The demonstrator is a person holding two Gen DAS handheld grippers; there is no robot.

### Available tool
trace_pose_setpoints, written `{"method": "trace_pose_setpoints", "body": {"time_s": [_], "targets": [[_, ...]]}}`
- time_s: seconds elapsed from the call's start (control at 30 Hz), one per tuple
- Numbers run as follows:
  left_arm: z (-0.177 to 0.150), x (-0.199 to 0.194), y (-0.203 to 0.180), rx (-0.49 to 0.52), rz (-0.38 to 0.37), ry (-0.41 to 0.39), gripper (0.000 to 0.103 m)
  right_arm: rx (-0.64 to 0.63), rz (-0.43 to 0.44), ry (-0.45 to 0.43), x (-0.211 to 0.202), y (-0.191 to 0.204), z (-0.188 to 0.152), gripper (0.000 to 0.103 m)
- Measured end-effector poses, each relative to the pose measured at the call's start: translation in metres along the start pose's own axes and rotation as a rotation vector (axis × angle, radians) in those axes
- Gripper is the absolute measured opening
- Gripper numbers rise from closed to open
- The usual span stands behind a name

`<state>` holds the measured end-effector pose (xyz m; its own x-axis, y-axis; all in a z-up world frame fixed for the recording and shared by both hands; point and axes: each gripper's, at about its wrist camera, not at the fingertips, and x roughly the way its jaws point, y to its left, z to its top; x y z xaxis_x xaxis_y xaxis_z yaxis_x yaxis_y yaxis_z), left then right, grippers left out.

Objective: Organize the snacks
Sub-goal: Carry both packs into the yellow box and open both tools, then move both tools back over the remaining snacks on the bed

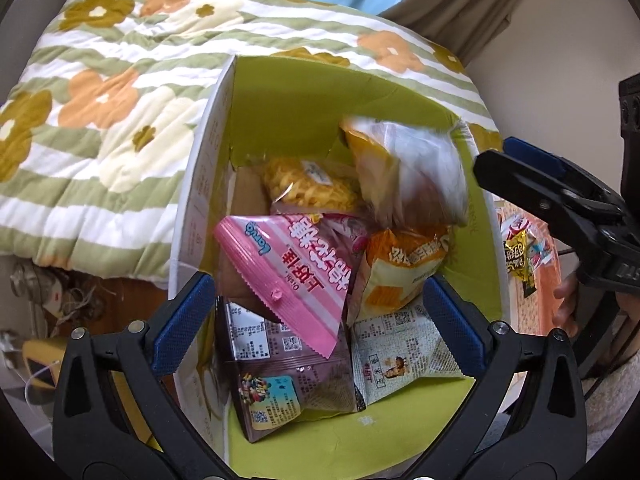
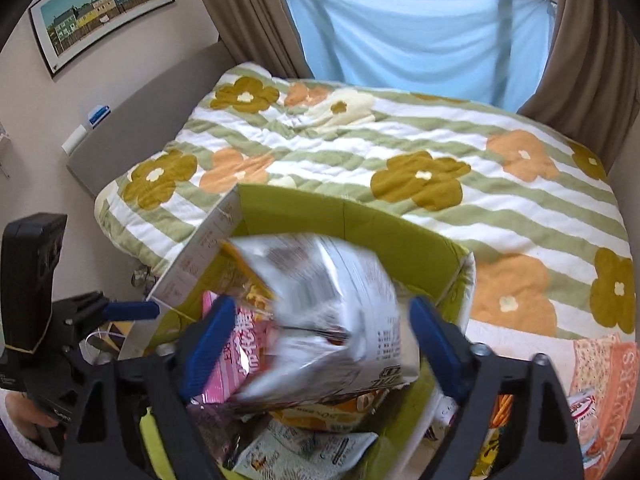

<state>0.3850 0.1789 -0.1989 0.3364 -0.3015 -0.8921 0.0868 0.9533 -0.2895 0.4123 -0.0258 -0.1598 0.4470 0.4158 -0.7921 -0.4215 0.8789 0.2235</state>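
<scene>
A green-lined cardboard box [image 1: 288, 96] stands against the bed and holds several snack packs. A pink pack [image 1: 288, 268] lies on top, with a brown pack [image 1: 292, 380] and a white pack [image 1: 400, 356] below it. A silver and orange bag [image 1: 404, 172] is blurred above the box, free of any fingers; in the right wrist view the bag [image 2: 328, 312] sits between my open right gripper's pads [image 2: 436, 348]. My left gripper [image 1: 316, 324] is open and empty over the box. My right gripper [image 1: 516, 164] shows at the box's right rim.
A flowered quilt [image 2: 400, 160] covers the bed behind the box [image 2: 360, 216]. More snack packs [image 1: 520, 256] lie on an orange cloth [image 2: 608, 364] to the right of the box. Curtains and a blue sheet hang at the back.
</scene>
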Motion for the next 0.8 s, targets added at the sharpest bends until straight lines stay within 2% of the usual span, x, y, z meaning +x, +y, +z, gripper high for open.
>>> {"method": "trace_pose_setpoints", "body": {"time_s": [0.43, 0.63, 0.8], "targets": [[-0.018, -0.019, -0.011, 0.038, -0.023, -0.026, 0.103, 0.078, -0.043, -0.038, -0.033, 0.004, -0.031, 0.098], [-0.027, -0.035, -0.024, 0.087, -0.058, -0.055, 0.103, 0.114, -0.067, -0.076, -0.061, 0.010, -0.045, 0.098], [-0.035, -0.040, -0.046, 0.155, -0.100, -0.072, 0.103, 0.149, -0.126, -0.108, -0.090, 0.012, -0.062, 0.098]]}}
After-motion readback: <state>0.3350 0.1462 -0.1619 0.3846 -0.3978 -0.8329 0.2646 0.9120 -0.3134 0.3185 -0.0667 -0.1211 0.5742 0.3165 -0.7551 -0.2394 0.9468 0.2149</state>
